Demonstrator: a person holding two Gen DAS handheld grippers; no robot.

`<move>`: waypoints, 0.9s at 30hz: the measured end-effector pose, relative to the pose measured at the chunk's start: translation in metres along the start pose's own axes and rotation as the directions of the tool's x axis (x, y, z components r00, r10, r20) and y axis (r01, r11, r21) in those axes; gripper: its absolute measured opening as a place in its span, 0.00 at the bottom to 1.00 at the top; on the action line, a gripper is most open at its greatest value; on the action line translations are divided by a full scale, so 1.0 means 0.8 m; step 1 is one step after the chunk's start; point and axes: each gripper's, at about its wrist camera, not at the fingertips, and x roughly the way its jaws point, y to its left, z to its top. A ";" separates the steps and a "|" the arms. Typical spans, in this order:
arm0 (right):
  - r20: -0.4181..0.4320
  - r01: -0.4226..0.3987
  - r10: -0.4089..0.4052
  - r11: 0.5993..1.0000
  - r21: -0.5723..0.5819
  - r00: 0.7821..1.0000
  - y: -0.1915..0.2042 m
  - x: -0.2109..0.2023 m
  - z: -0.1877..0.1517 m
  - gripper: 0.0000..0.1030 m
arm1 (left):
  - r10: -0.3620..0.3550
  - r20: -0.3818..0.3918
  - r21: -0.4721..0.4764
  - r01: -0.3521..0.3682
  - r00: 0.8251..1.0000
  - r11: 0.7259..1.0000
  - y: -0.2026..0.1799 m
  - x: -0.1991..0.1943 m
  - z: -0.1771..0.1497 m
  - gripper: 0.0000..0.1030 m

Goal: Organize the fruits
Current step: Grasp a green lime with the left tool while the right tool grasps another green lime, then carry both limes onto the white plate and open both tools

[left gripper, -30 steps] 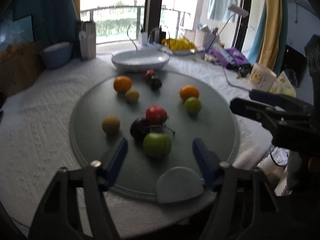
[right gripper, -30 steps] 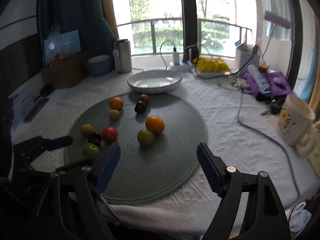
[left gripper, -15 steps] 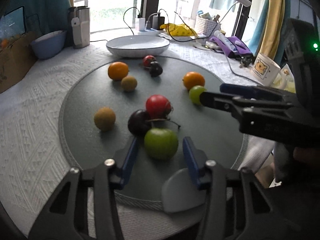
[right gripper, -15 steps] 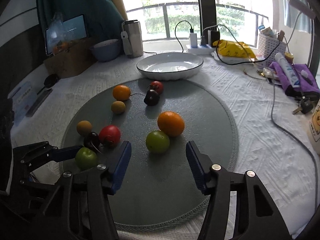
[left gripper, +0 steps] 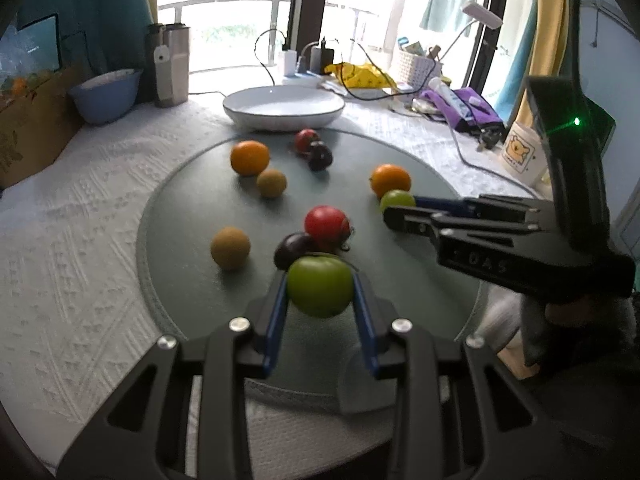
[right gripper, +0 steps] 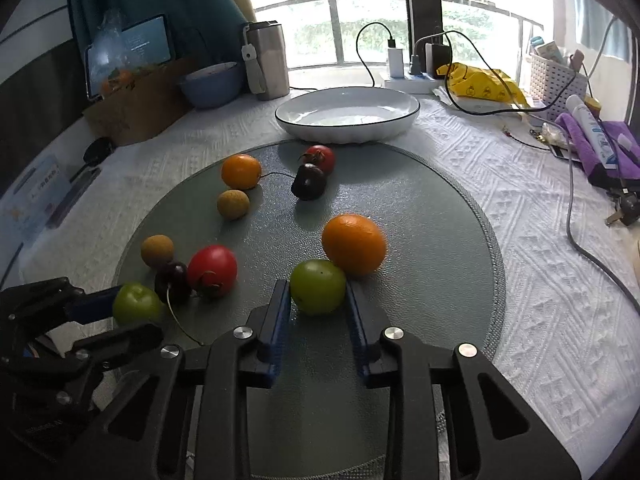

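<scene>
My left fingers (left gripper: 280, 304) were clamped on a green fruit (left gripper: 320, 286), one blue pad against each side of it, on the near part of the round grey mat (left gripper: 420, 280). Just ahead of those fingers a dark plum (left gripper: 292, 248) touched a red fruit (left gripper: 326, 224), and off to their left sat a small brown fruit (left gripper: 230, 247). My right fingers (right gripper: 354, 312) were closed around a second green fruit (right gripper: 317, 286) in the same way, and an orange (right gripper: 354, 244) lay touching that fruit just beyond the fingertips. Farther ahead of both pairs of fingers I saw another orange (right gripper: 241, 171), another brown fruit (right gripper: 233, 204), and a dark fruit (right gripper: 308, 187) beside a small red one (right gripper: 320, 157). Past the mat's far edge, a white dish (right gripper: 348, 114) stood on the cloth-covered counter (right gripper: 540, 208).
</scene>
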 end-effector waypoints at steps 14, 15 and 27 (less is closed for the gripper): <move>0.092 0.000 0.005 0.998 -0.059 0.996 0.021 -0.039 0.026 0.29 | 0.069 0.107 -0.055 -0.063 0.992 0.996 0.039 -0.023 0.041 0.32; 0.096 -0.001 0.007 0.998 -0.061 0.995 0.021 -0.039 0.031 0.29 | 0.070 0.112 -0.061 -0.064 0.991 0.996 0.044 -0.022 0.047 0.32; 0.134 0.001 0.014 0.994 -0.106 0.991 0.011 -0.026 0.086 0.29 | 0.057 0.116 -0.092 -0.047 0.992 0.995 0.082 0.012 0.108 0.32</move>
